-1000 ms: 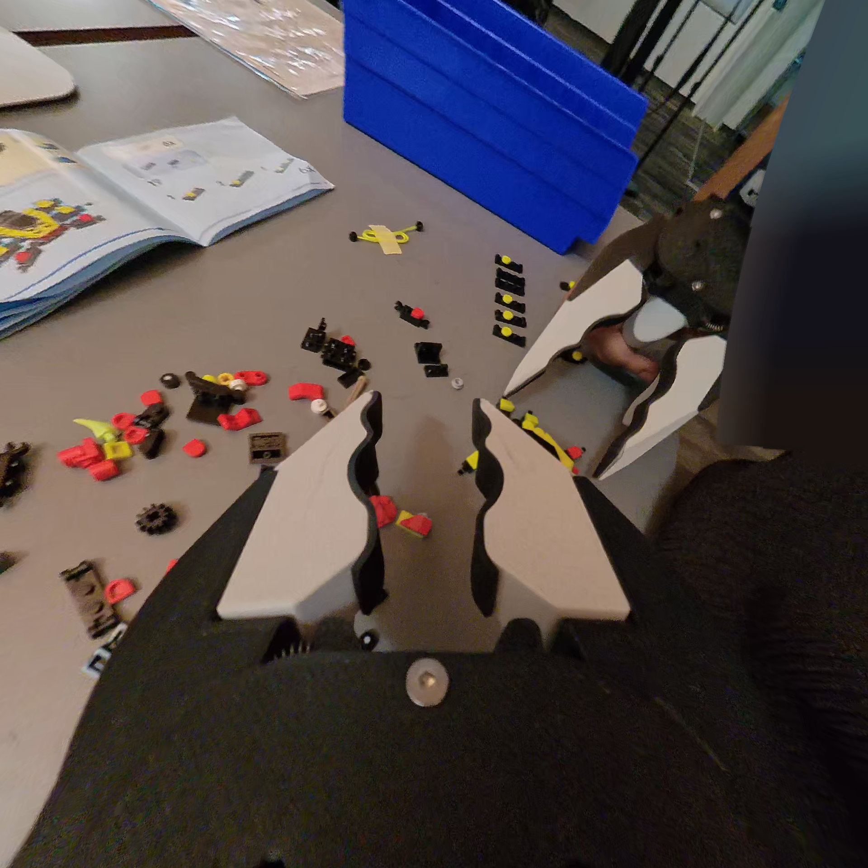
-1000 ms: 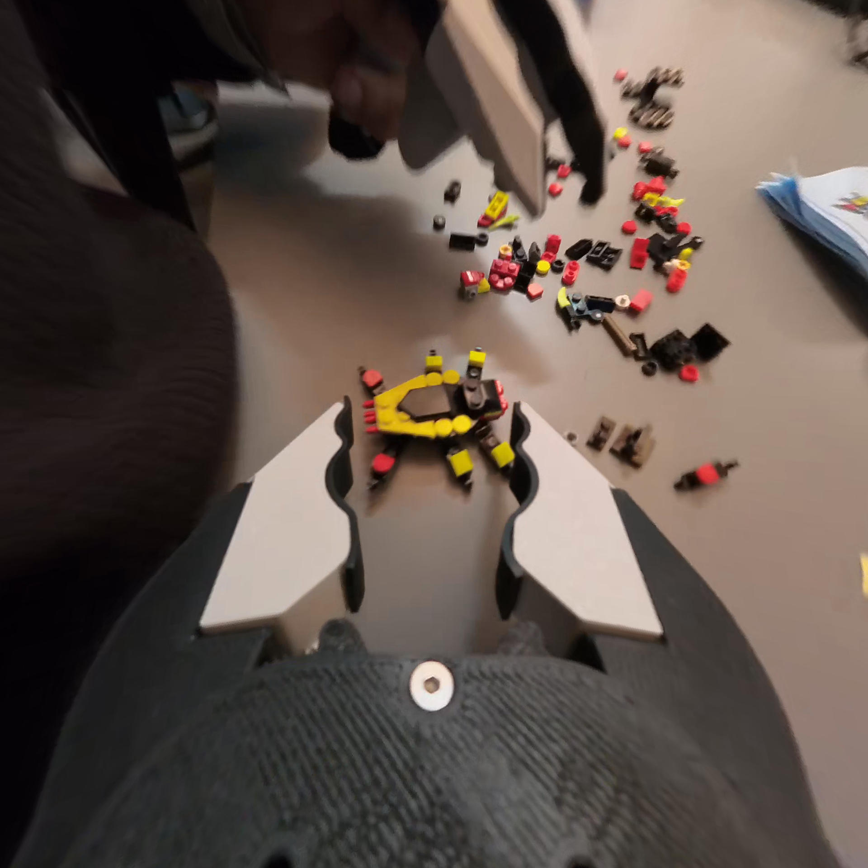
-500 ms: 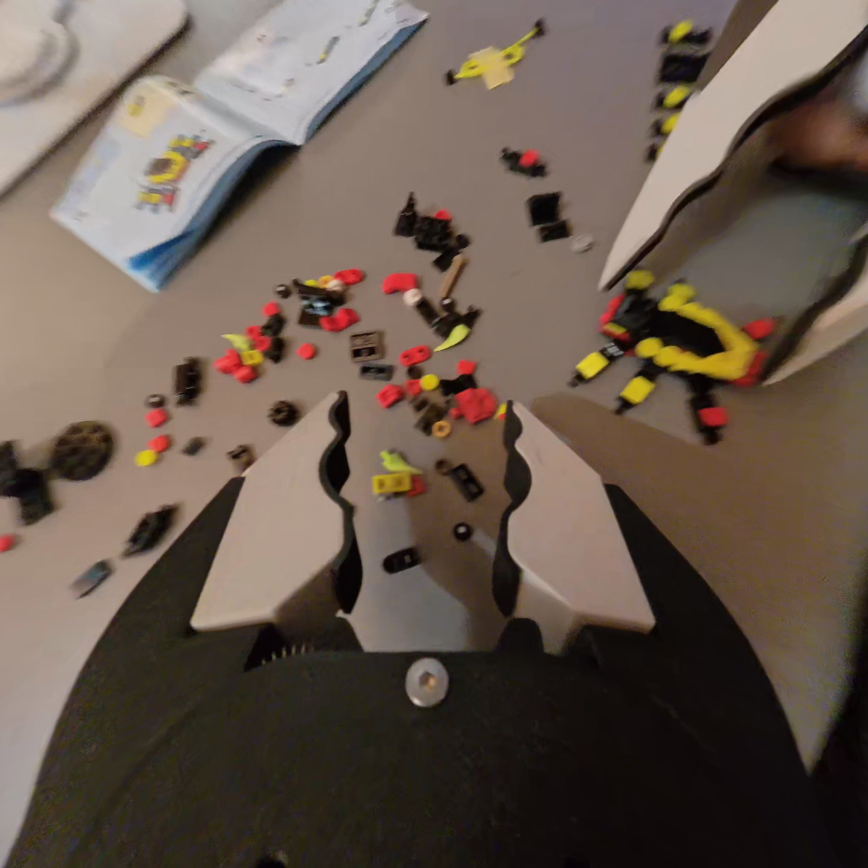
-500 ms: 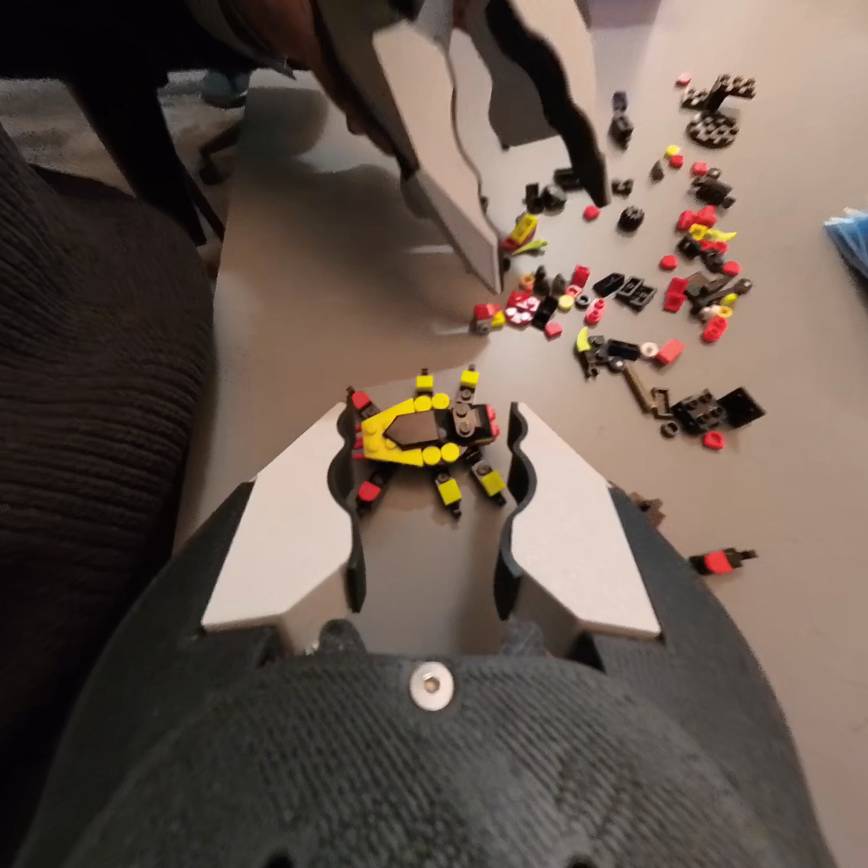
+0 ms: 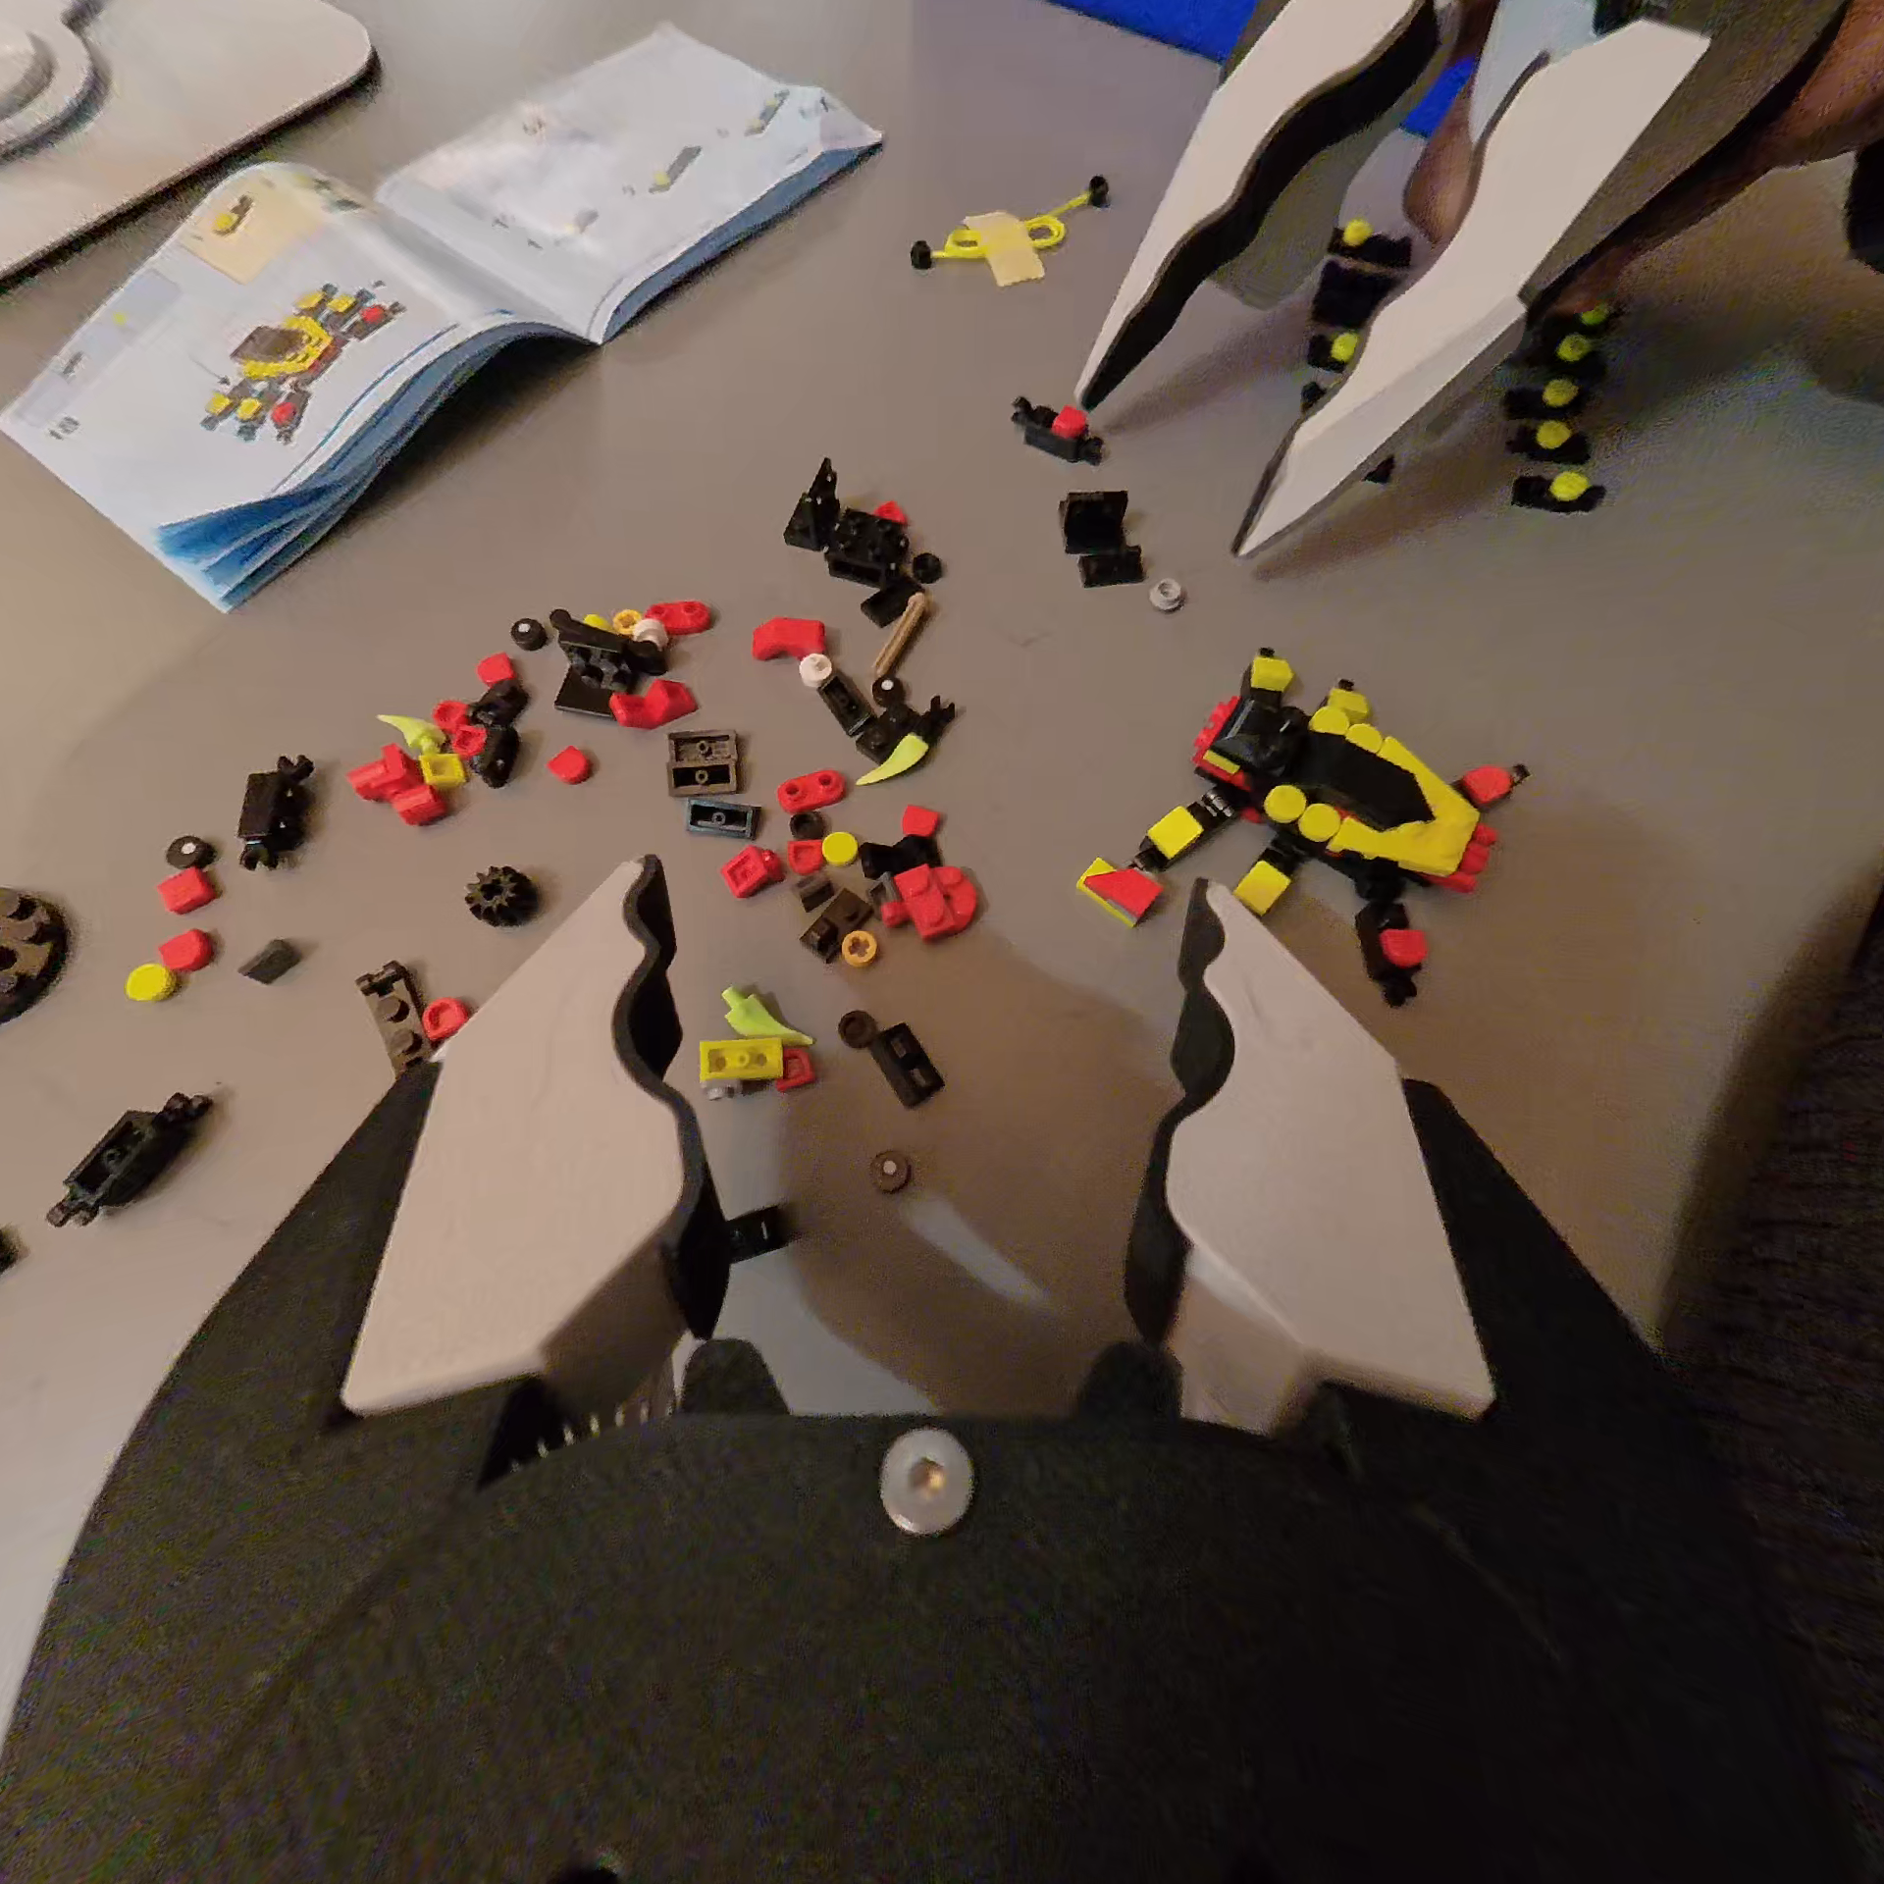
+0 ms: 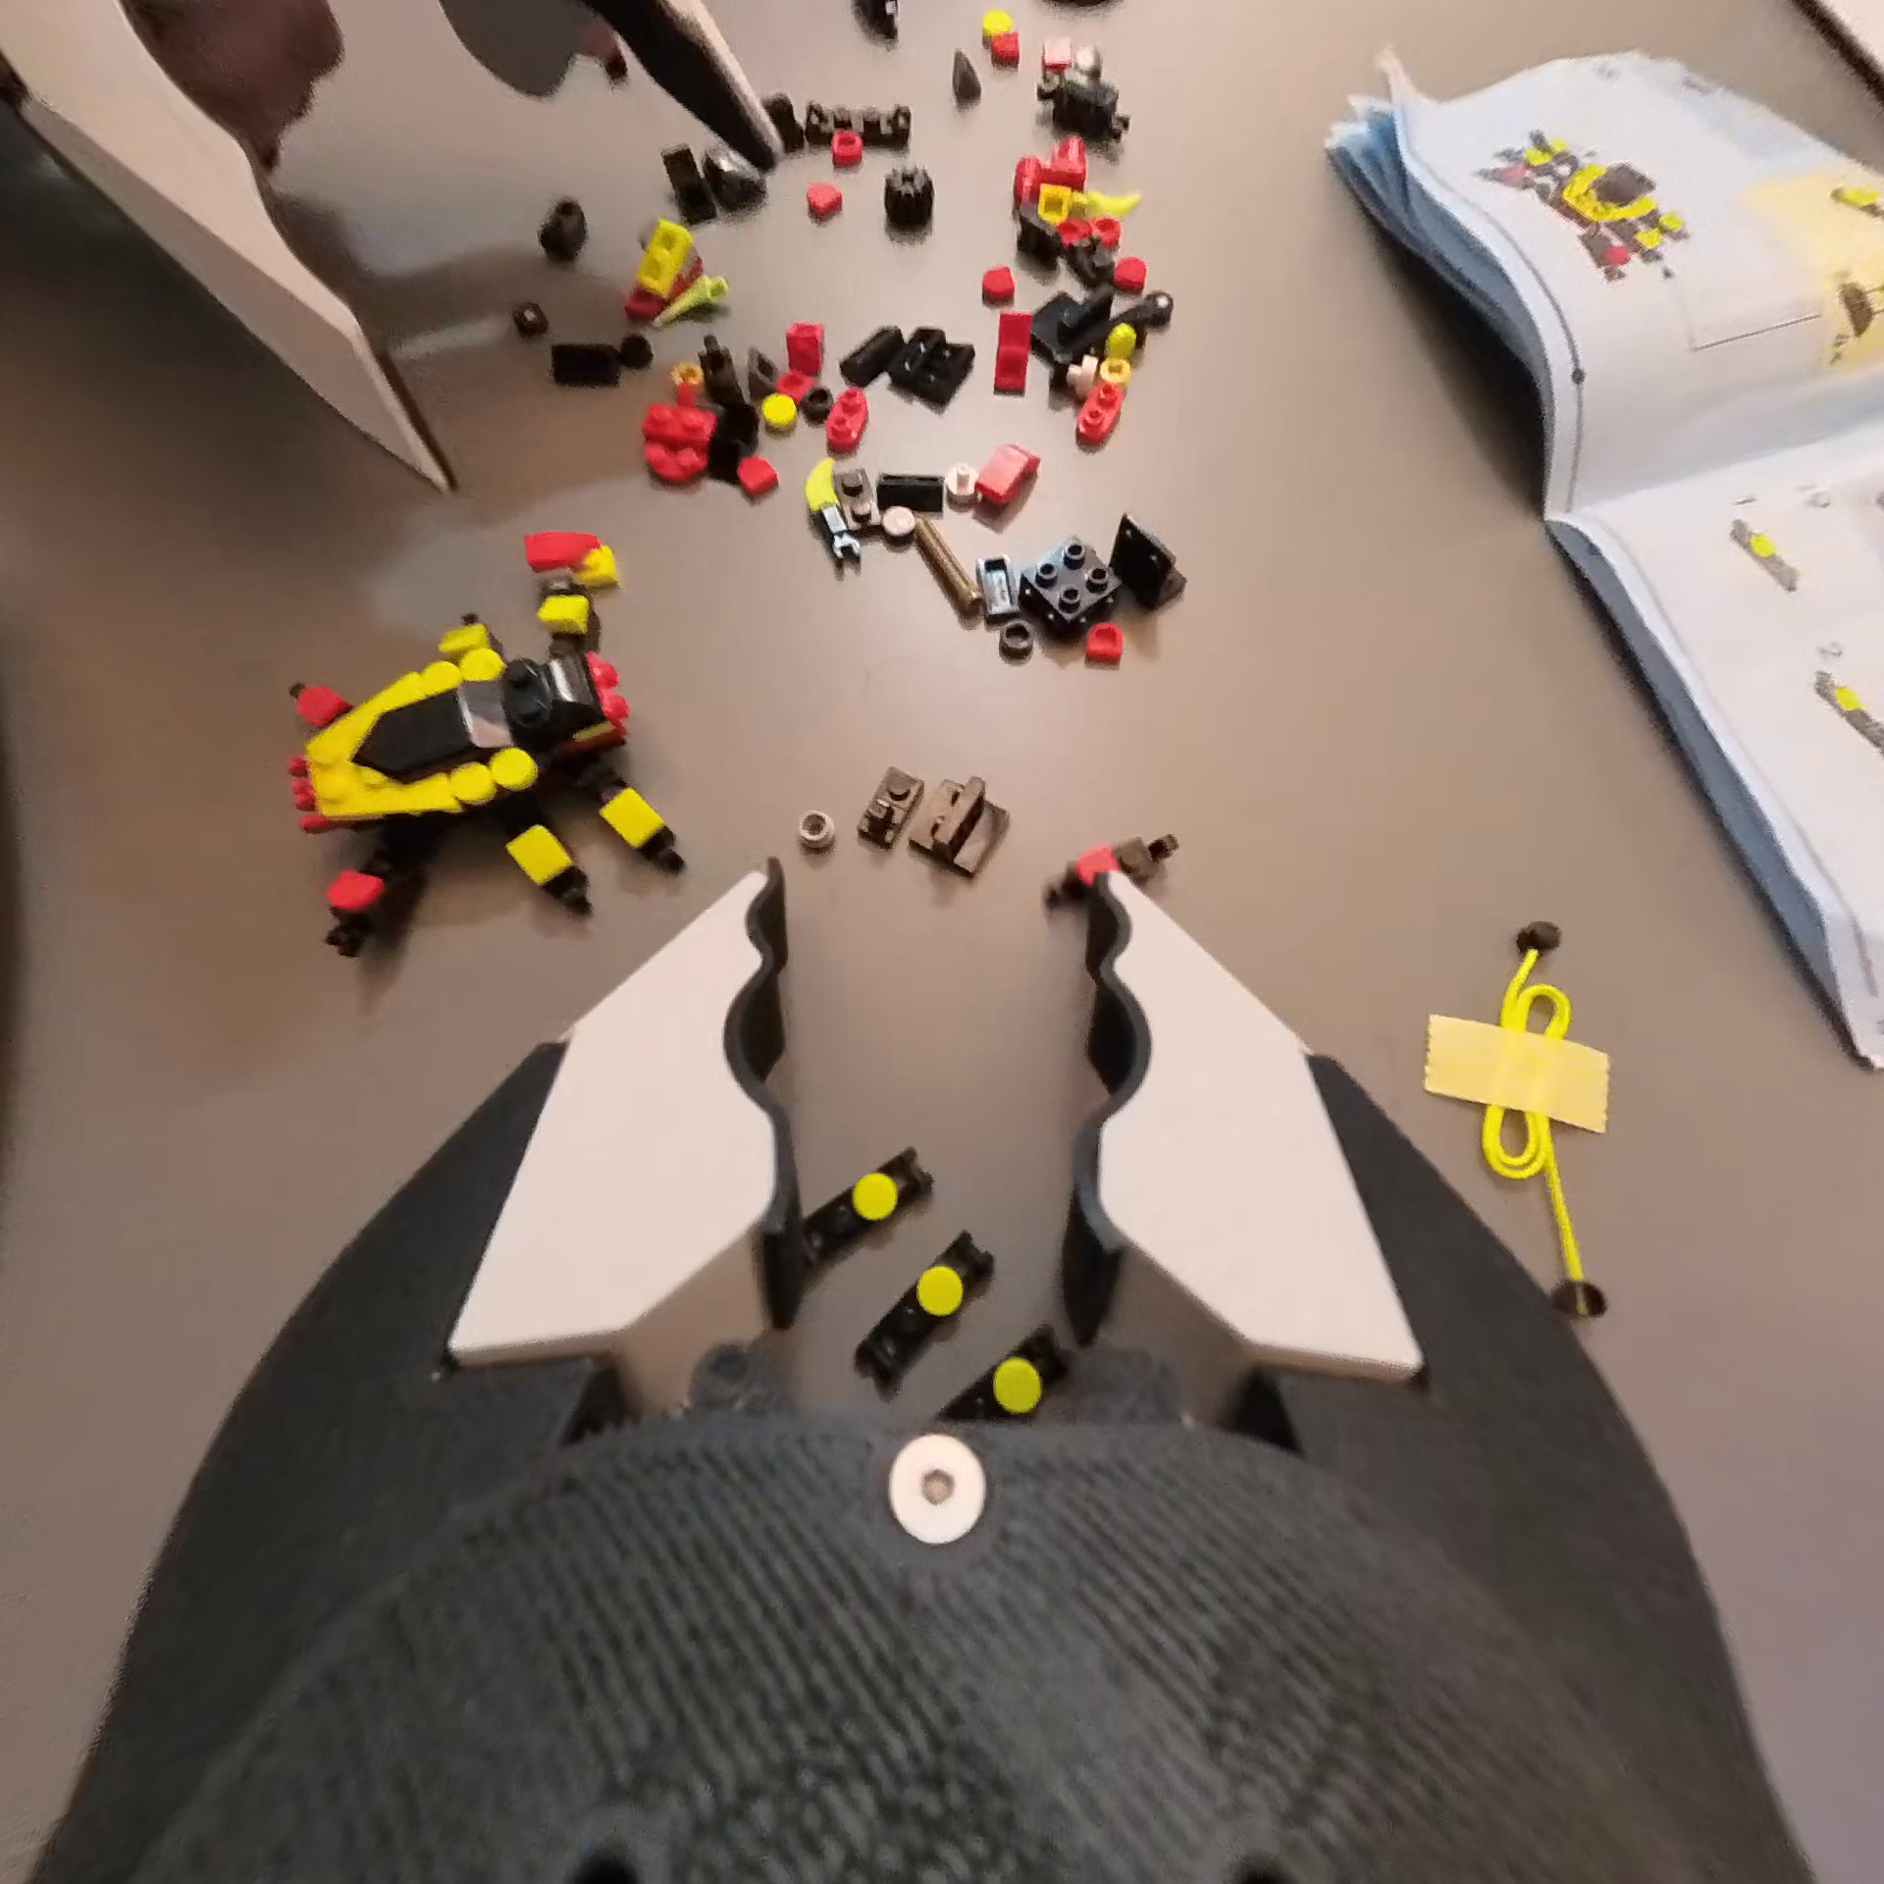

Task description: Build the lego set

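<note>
A partly built yellow, black and red lego model (image 5: pixel 1336 805) lies on the grey table, just right of my left gripper's tips; it also shows in the right wrist view (image 6: pixel 459 744). My left gripper (image 5: pixel 918 887) is open and empty above loose pieces (image 5: pixel 714 734). My right gripper (image 6: pixel 933 882) is open and empty, held low over three black plates with yellow round studs (image 6: pixel 938 1290). A small black and red piece (image 6: pixel 1111 861) lies at its right fingertip. The right gripper (image 5: pixel 1162 474) also shows at the far right of the left wrist view.
An open instruction booklet (image 5: pixel 438 306) lies at the back left, also seen in the right wrist view (image 6: pixel 1682 408). A yellow string with tape (image 6: pixel 1519 1081) lies beside my right gripper. Scattered red, black and yellow pieces (image 6: pixel 918 357) cover the middle. The table edge and dark fabric (image 5: pixel 1815 1223) are at the right.
My right gripper has left the model, which lay between its fingers, and moved away over the yellow-studded plates. My left gripper has opened wider and swung over the loose pieces.
</note>
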A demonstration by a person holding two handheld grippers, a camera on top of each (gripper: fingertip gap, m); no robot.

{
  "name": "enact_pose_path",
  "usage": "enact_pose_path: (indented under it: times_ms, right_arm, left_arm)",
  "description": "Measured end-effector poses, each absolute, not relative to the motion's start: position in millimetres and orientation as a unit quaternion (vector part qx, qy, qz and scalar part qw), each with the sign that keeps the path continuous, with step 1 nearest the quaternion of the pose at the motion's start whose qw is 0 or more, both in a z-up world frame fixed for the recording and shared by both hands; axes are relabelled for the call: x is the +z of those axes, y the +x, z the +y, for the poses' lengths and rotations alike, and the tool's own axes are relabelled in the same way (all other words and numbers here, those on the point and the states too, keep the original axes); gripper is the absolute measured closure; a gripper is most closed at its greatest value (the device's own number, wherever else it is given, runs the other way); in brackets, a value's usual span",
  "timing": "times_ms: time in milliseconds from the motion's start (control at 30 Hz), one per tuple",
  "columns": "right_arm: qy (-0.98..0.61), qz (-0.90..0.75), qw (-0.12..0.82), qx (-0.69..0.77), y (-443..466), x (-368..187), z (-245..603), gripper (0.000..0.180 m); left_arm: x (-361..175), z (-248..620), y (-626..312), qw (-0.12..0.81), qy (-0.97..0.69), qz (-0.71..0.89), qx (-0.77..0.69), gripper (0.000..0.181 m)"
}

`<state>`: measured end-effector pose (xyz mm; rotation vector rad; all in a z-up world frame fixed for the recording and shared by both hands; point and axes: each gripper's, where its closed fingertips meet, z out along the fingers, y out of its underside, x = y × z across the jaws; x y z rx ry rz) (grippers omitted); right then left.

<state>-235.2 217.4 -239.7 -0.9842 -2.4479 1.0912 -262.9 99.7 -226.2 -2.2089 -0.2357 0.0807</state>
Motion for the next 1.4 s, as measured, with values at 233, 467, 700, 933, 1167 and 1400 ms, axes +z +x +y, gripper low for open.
enact_pose_path:
  times_ms: [233, 467, 700, 933, 1167, 1400]
  right_arm:
    - [-0.312, -0.869, 0.168, 0.344, -256, -248, 205, 0.134]
    - [-0.283, -0.881, 0.174, 0.337, -298, -244, 175, 0.140]
    - [-0.228, -0.857, 0.155, 0.435, -266, -197, 160, 0.180]
    - [-0.126, -0.907, -0.047, 0.399, -217, -211, 100, 0.180]
    - [-0.088, -0.956, -0.027, 0.278, -219, -244, 93, 0.180]
    - [-0.120, -0.950, 0.067, 0.280, -280, -248, 97, 0.180]
  left_arm:
    - [-252, 101, -281, 0.381, -0.915, -0.113, 0.074, 0.081]
    - [-239, 93, -321, 0.400, -0.893, -0.180, 0.103, 0.092]
    - [-201, 66, -309, 0.468, -0.861, -0.193, 0.048, 0.124]
    - [-215, 51, -306, 0.438, -0.875, -0.204, 0.030, 0.131]
    - [-218, 49, -309, 0.435, -0.873, -0.219, 0.014, 0.130]
    - [-219, 46, -315, 0.439, -0.868, -0.233, 0.004, 0.130]
